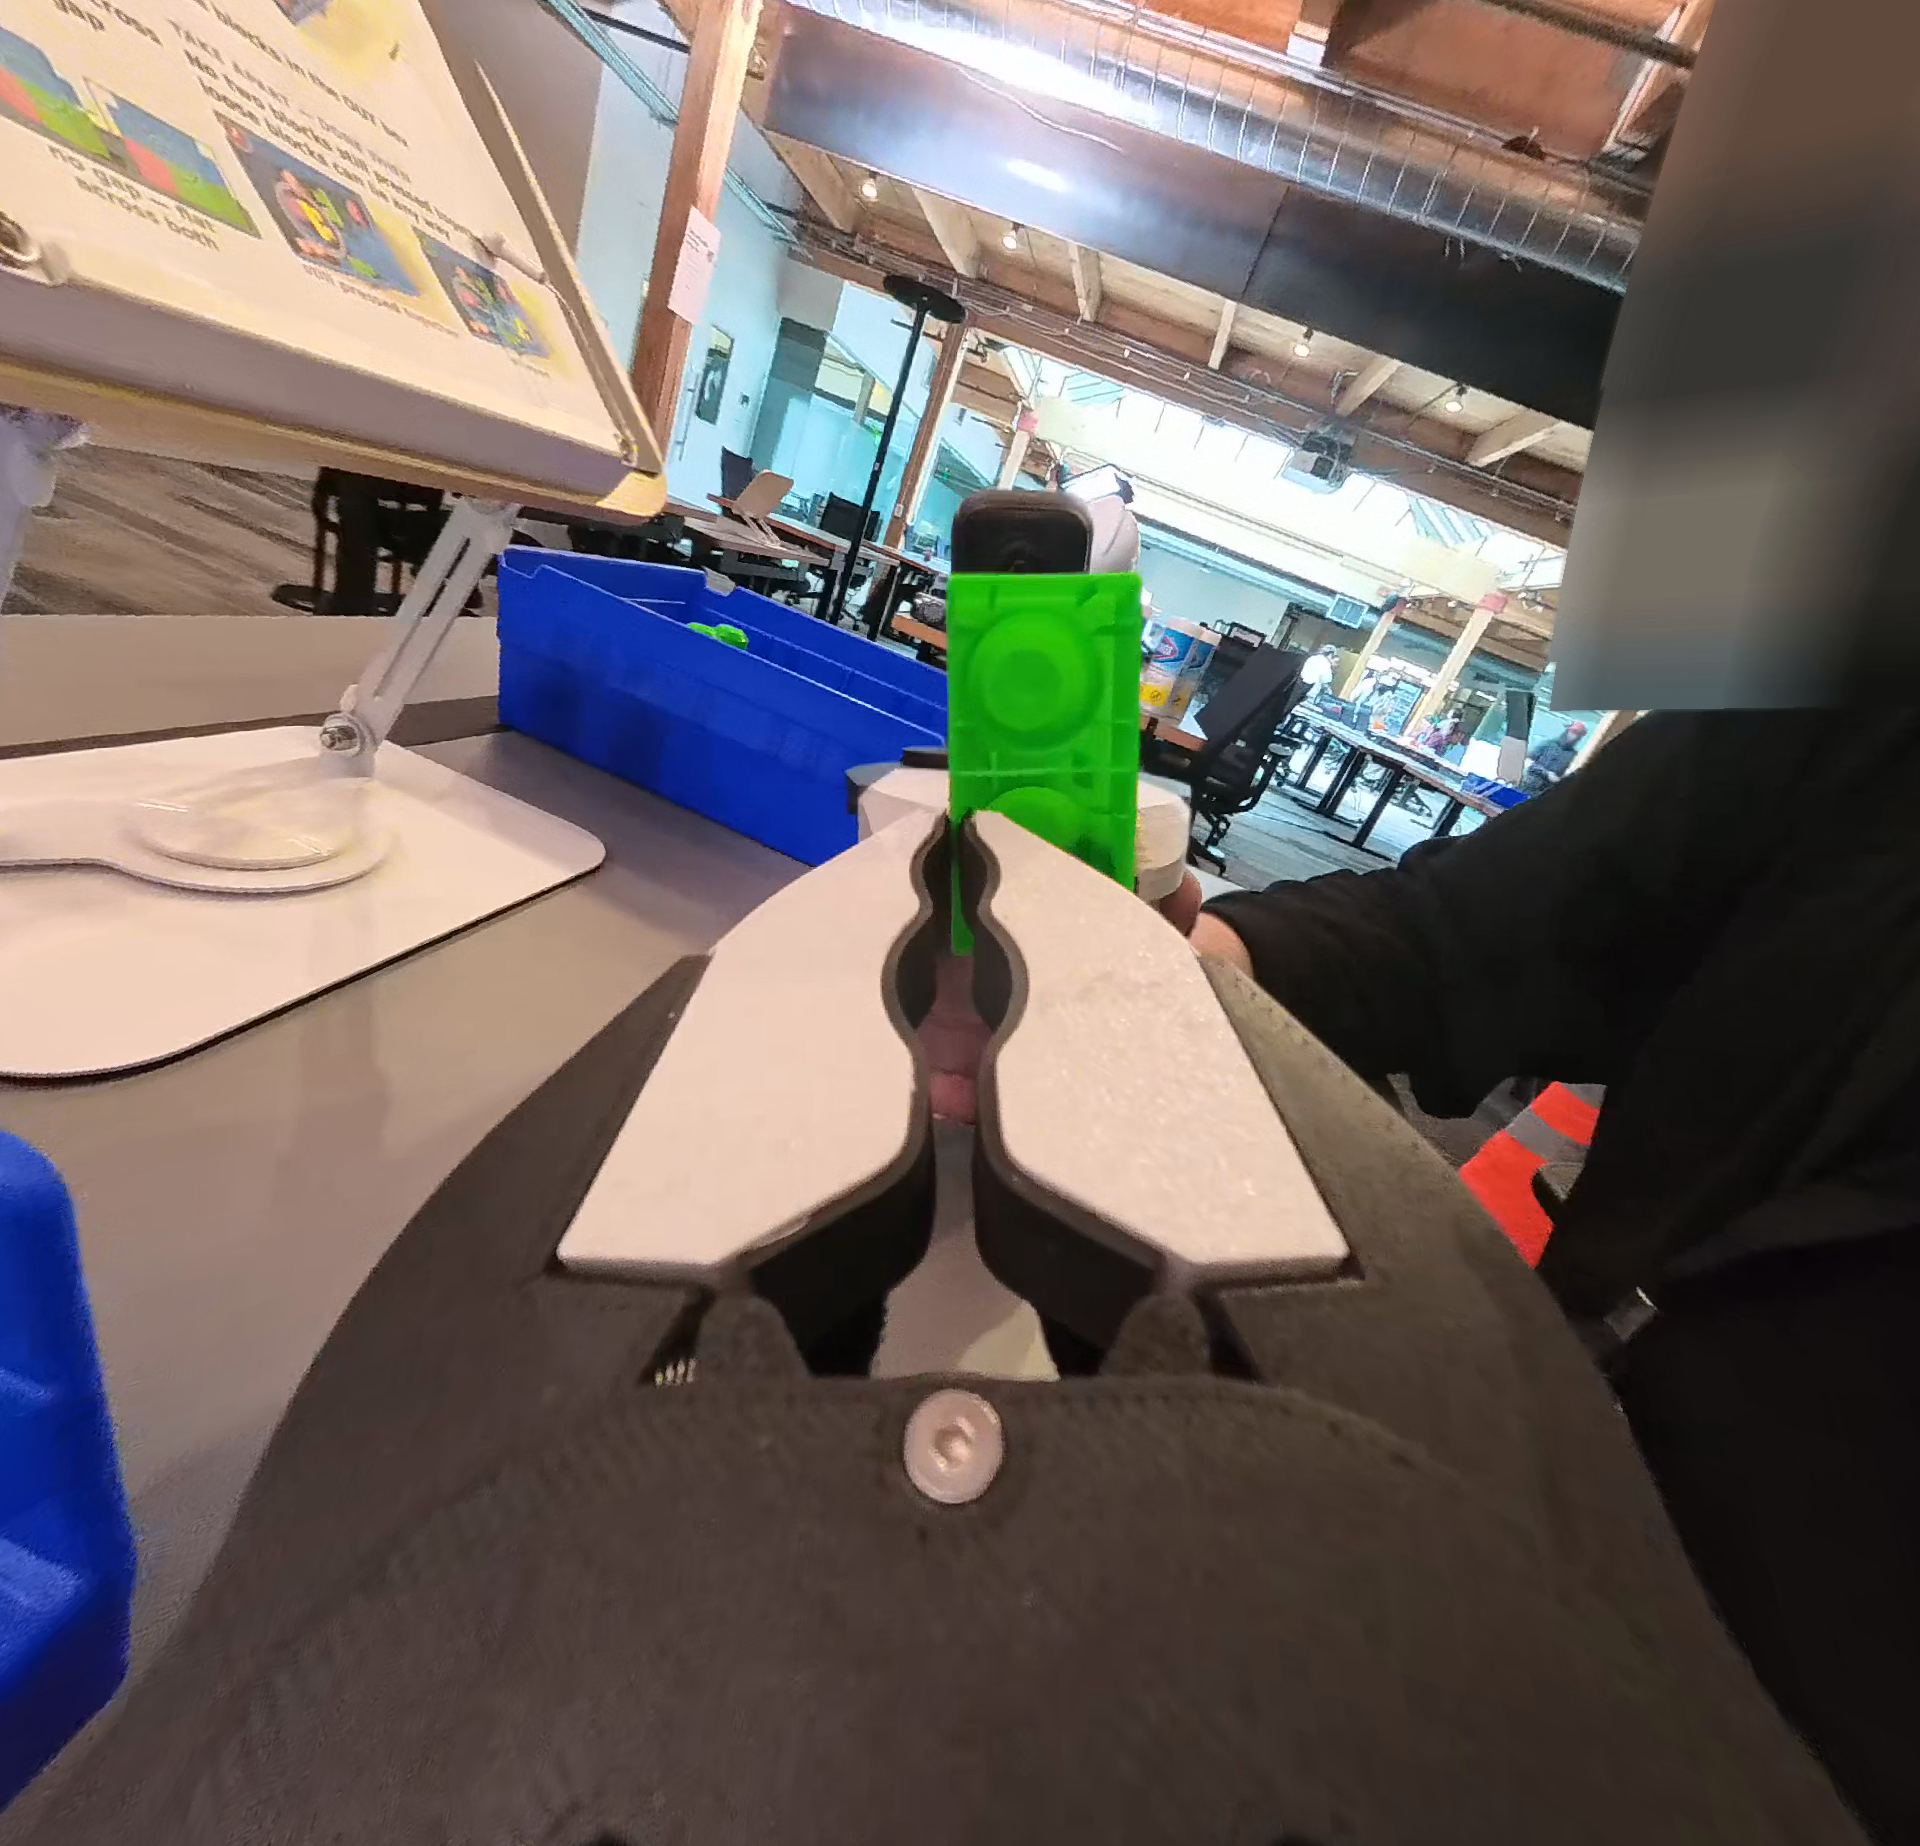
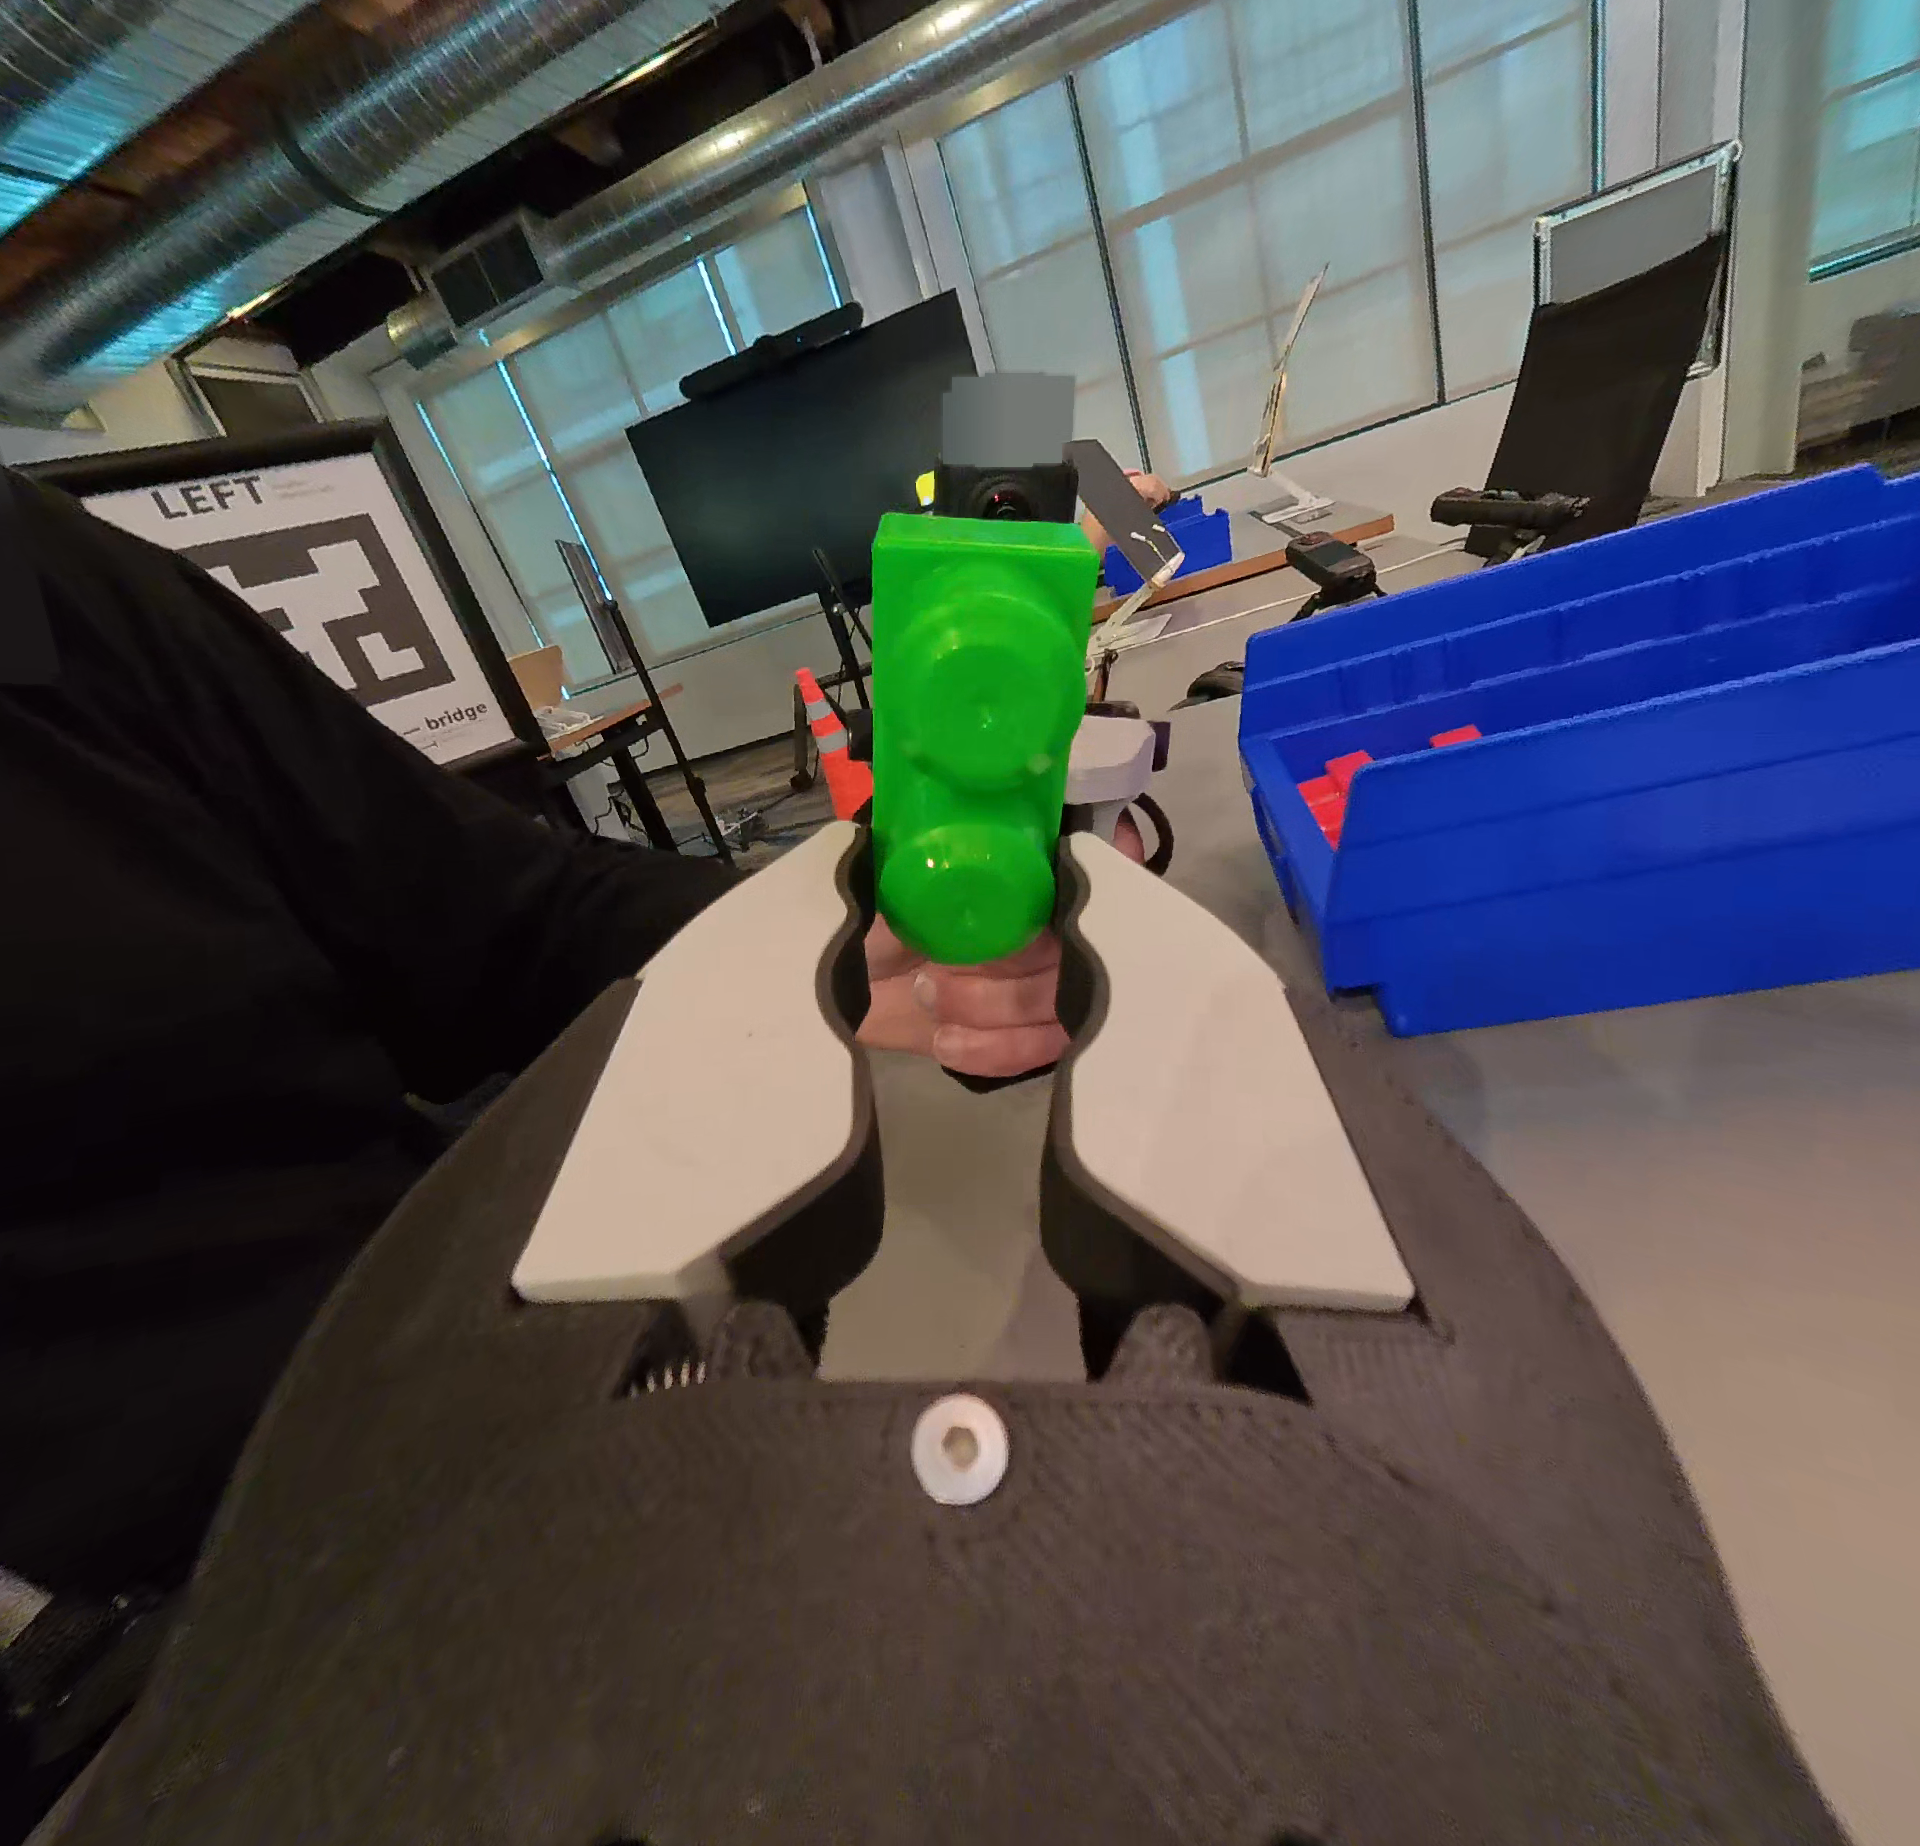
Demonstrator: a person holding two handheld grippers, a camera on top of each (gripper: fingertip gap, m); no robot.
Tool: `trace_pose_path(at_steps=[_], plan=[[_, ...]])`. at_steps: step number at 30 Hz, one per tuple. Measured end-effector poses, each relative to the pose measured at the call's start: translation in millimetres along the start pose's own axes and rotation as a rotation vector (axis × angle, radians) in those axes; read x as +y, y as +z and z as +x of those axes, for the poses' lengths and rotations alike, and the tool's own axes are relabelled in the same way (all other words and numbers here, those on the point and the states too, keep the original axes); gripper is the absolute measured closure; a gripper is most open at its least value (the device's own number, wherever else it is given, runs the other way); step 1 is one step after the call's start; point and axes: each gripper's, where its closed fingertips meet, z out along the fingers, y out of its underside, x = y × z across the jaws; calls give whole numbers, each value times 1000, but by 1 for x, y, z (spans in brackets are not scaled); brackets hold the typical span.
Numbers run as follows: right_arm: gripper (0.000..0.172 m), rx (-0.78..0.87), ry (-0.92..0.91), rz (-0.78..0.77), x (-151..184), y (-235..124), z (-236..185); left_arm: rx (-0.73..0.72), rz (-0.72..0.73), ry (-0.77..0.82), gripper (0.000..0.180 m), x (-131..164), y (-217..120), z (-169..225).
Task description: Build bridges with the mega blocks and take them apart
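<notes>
A green two-stud block [image 1: 1039, 695] is held up in the air between both grippers. In the left wrist view I see its hollow underside. My left gripper [image 1: 961, 830] is shut on the thin side wall of the block at its lower left edge. In the right wrist view the block [image 2: 977, 695] shows its two studs. My right gripper [image 2: 961, 851] is closed around the block's lower end, with a pad against each side. The right gripper's white fingers [image 1: 894, 799] also show behind the block in the left wrist view.
A blue bin [image 1: 675, 695] with a green piece [image 1: 717, 636] stands on the grey table, beside an instruction board [image 1: 260, 186] on a white stand [image 1: 312, 861]. Another blue bin [image 2: 1610, 861] with red blocks [image 2: 1330, 788] lies to the right. A black sleeve [image 2: 260, 861] is close by. The grippers are tip to tip, or close to it.
</notes>
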Motion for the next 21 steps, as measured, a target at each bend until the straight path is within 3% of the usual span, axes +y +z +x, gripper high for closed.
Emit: trace_pose_path(at_steps=[2, 5, 9, 14, 18, 21], plan=[[139, -3, -4, -19, -1, -1, -3, 7, -19, 18, 180, 0, -1, 3], [139, 40, -15, -107, 3, -11, 4, -80, -24, 120, 164, -19, -17, -4], [139, 96, -53, -325, 17, -34, 19, -292, -211, 292, 165, -42, -52, -40], [139, 201, -139, -737, 43, -78, 39, -579, -686, 450, 161, -48, -99, -125], [139, 285, -200, -975, 54, -108, 50, -636, -1060, 321, 142, -15, -124, -183], [139, 293, -220, -1059, 62, -115, 51, -673, -1194, 282, 139, 2, -135, -214]])
